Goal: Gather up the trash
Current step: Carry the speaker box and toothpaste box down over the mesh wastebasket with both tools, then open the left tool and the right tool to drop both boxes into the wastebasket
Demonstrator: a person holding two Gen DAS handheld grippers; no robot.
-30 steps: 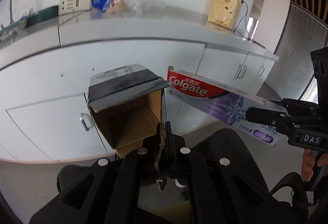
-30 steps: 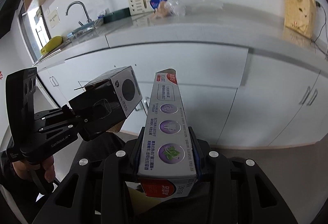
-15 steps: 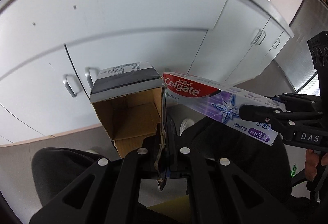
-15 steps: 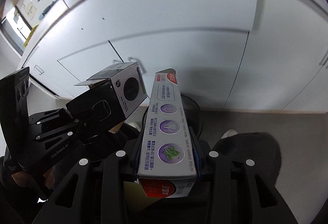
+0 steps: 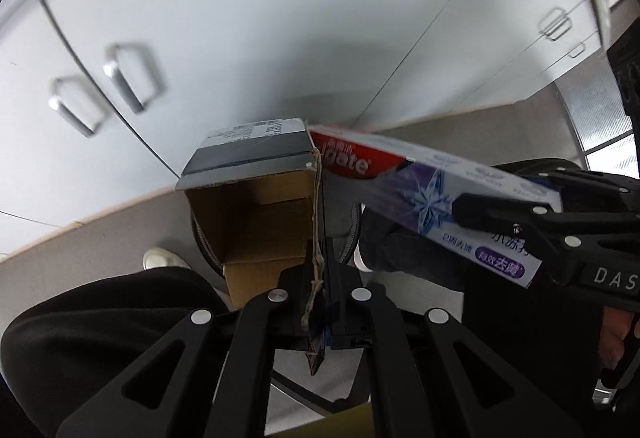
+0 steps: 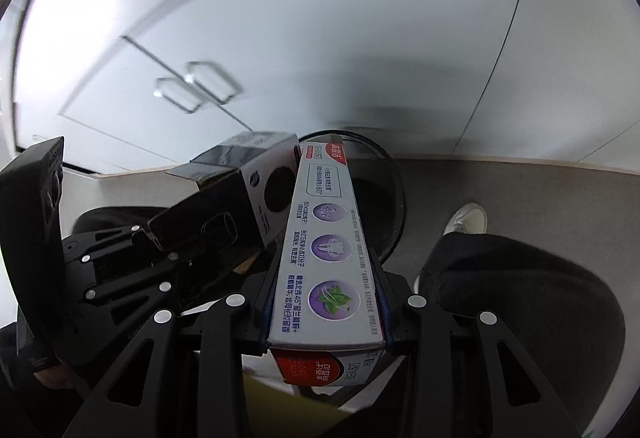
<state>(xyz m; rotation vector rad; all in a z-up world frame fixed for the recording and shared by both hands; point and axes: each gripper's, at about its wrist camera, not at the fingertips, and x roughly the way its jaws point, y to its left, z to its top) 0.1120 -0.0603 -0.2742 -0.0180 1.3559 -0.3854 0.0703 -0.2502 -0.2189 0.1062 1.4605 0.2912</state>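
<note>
- My left claw (image 5: pixel 320 278) pinches a flap of the open cardboard box (image 5: pixel 256 213).
- My right claw (image 6: pixel 326 302) clamps the toothpaste carton (image 6: pixel 326 250), both above the floor (image 6: pixel 520 189) by the cabinets (image 6: pixel 320 37).

Cabinet handles (image 5: pixel 100 89) up-left of the left gripper (image 5: pixel 320 302) are blurred; toothpaste box (image 6: pixel 326 258) hides most of a black ring

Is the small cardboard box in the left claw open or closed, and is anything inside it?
Open and apparently empty: the cardboard box shows a raised flap and bare brown walls inside.
</note>
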